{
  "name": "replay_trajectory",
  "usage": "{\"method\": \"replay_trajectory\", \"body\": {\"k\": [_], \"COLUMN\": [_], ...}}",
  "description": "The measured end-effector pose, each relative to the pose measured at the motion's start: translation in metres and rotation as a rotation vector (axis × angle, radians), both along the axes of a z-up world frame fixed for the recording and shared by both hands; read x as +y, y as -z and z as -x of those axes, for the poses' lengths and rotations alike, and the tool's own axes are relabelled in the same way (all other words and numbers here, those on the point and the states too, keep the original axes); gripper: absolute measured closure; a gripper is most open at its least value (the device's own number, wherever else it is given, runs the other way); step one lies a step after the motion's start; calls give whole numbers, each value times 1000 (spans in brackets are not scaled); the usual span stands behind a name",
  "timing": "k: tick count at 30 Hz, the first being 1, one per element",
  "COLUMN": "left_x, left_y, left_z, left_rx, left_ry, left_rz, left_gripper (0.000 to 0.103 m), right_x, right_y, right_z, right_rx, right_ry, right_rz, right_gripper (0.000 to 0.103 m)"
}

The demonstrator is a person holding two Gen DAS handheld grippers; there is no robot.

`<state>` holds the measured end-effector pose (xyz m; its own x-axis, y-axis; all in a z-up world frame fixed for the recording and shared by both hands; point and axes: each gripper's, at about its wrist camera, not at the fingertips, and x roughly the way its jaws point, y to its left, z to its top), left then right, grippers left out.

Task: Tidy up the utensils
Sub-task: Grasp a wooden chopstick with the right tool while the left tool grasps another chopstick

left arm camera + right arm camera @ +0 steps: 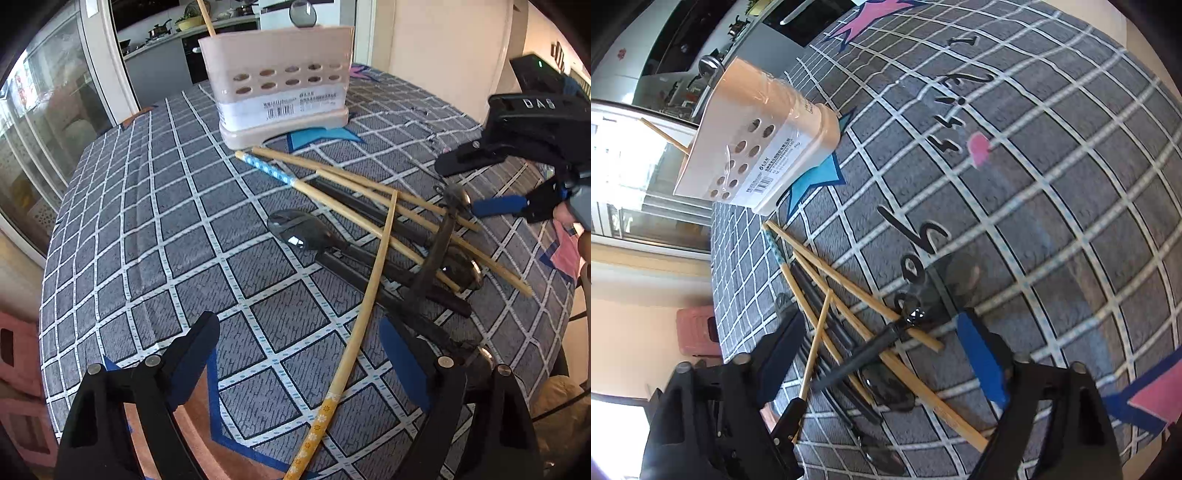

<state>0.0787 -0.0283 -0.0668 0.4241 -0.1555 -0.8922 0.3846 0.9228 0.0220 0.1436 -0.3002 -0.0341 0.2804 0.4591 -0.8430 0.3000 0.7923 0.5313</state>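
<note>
**Barely started: one stick and one spoon stand in the holder, the pile is still on the counter**

You have most of the sorting still ahead of you. The pink utensil holder (280, 85) stands upright at the far side of the counter (147, 221), and only a single wooden chopstick (206, 16) and the round bowl of a metal spoon (303, 14) poke above its rim. Whether anything else is inside cannot be told; its walls hide the contents.

Everything else lies loose in a crossed heap in front of the holder, near it but not in it: the bamboo chopsticks (369, 184), one blue-patterned chopstick (267, 170), a dark pair of chopsticks (369, 210), a black-handled spoon (295, 230) and at least one more spoon (912, 312) lying over the sticks. A chopstick with a yellow flowered end (321, 424) runs out of the heap toward you, between the jaws of your left hand-held gripper (299, 354).

That left hand-held gripper stands wide, its pads clear of the stick, holding nothing. Your right hand-held gripper (882, 354) hangs over the near end of the heap, jaws well apart with several handles between them and nothing clamped yet. So the next grasp looks close, and the heap needs many more trips.
</note>
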Motion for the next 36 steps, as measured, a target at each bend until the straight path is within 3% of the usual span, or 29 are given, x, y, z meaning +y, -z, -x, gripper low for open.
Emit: {"method": "replay_trajectory", "body": {"k": [4, 7, 11, 13, 14, 16, 23, 28, 34, 36], "left_x": [-2, -5, -11, -15, -16, -19, -26, -21, -2, -3], "left_y": [6, 9, 8, 8, 7, 8, 9, 1, -11, -15], "left_z": [-3, -4, -7, -12, -13, -16, -17, -23, -21, -23], "left_rx": [39, 42, 46, 49, 52, 61, 76, 77, 75, 78], "left_ry": [4, 13, 36, 48, 53, 66, 74, 72, 89, 94], "left_rz": [5, 12, 10, 7, 6, 9, 7, 7, 8, 6], "left_gripper": [1, 7, 8, 8, 8, 12, 12, 12, 12, 12], "right_x": [11, 22, 51, 68, 77, 89, 126, 147, 164, 162], "right_y": [-1, -8, -22, -19, -16, -10, -13, -5, -5, -7], "right_z": [-14, -23, -40, -50, -56, -65, -94, -104, -101, -102], "right_rx": [-12, -31, -117, -134, -135, -140, -212, -219, -221, -214], "right_ry": [-58, -132, -319, -416, -461, -525, -622, -692, -750, -736], "right_rz": [55, 181, 351, 388, 403, 409, 364, 447, 542, 530], "right_gripper": [30, 30, 34, 43, 51, 59, 63, 73, 74, 84]}}
